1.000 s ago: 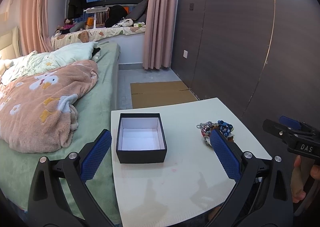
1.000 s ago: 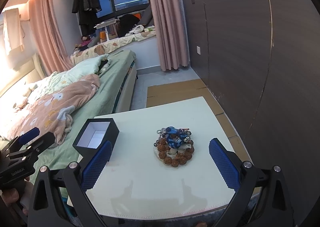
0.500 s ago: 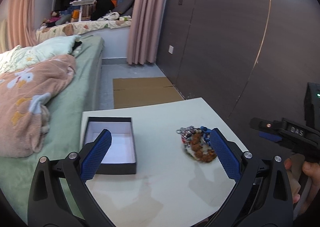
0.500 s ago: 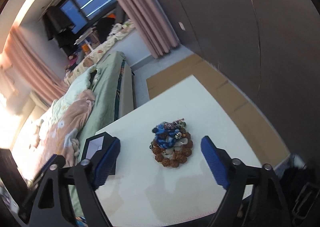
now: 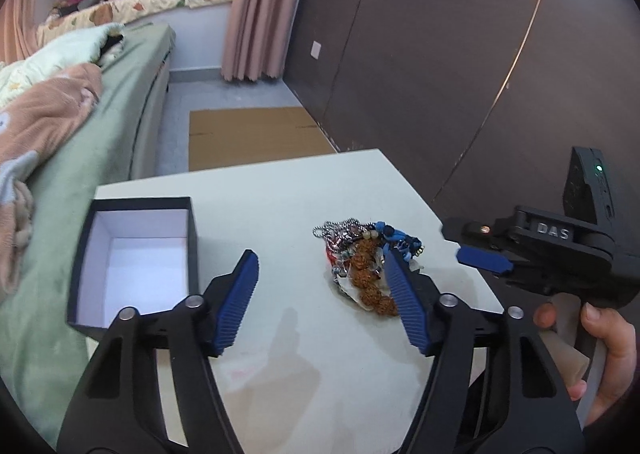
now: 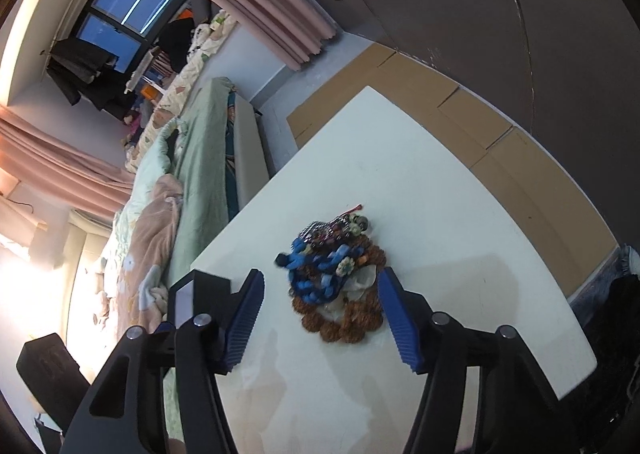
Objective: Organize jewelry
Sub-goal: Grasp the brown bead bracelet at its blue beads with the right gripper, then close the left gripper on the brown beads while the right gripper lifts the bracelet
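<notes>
On the white table (image 5: 280,214) the jewelry pile (image 6: 336,278) sits right of the open box (image 5: 136,258); both grippers have closed in over the last second; right gripper (image 6: 320,318) now frames the pile, jaws apart; left gripper (image 5: 320,302) apart too; a grasp looks imminent.

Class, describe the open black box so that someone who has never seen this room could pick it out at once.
Find the white table beside the green-covered bed. At the table's bed-side edge sits a black rectangular cardboard box, lidless, with a white, empty interior. Its only neighbour on the table is the tangled pile of brown-beaded, blue and silver jewelry, which lies apart from it.
</notes>
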{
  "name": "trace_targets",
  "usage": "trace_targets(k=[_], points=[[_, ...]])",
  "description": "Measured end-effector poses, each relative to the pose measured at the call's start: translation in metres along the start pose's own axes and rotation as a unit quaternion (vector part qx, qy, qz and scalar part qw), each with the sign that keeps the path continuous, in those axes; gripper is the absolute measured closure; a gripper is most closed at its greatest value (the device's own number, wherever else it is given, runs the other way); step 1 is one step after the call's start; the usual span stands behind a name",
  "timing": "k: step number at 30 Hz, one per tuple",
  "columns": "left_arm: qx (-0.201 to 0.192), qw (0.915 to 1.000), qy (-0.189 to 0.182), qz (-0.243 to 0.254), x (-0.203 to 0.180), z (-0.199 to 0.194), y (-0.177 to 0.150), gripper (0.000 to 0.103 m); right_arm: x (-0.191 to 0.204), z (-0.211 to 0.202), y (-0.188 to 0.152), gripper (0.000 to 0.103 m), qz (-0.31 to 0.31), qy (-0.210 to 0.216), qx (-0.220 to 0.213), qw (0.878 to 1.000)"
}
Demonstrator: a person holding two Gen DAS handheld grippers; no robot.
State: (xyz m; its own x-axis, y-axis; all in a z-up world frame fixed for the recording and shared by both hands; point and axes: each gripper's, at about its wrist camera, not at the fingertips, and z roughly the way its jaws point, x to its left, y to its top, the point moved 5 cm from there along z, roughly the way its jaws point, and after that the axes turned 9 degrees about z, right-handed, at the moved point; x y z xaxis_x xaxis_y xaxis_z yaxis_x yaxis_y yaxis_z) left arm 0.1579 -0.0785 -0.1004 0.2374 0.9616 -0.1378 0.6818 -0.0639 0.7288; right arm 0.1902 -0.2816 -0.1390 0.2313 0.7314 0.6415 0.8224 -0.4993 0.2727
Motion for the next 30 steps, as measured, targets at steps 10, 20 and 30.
trace_targets(k=[10,20,30], points=[[0.044,0.9961,-0.040,-0.065,0.012,0.039,-0.001,0.057,0.013,0.053,0.005,0.048,-0.012,-0.041,0.044,0.998],[0.056,0.9950,-0.051,-0.065,0.004,0.056,0.002,0.057,0.008,0.034,0.008,0.084,0.033,0.000,0.023,0.999],[0.068,0.9950,-0.062,-0.040,-0.017,0.067,-0.003,0.057,-0.003,-0.014,0.019,0.084,0.044,0.024,-0.023,0.998]])
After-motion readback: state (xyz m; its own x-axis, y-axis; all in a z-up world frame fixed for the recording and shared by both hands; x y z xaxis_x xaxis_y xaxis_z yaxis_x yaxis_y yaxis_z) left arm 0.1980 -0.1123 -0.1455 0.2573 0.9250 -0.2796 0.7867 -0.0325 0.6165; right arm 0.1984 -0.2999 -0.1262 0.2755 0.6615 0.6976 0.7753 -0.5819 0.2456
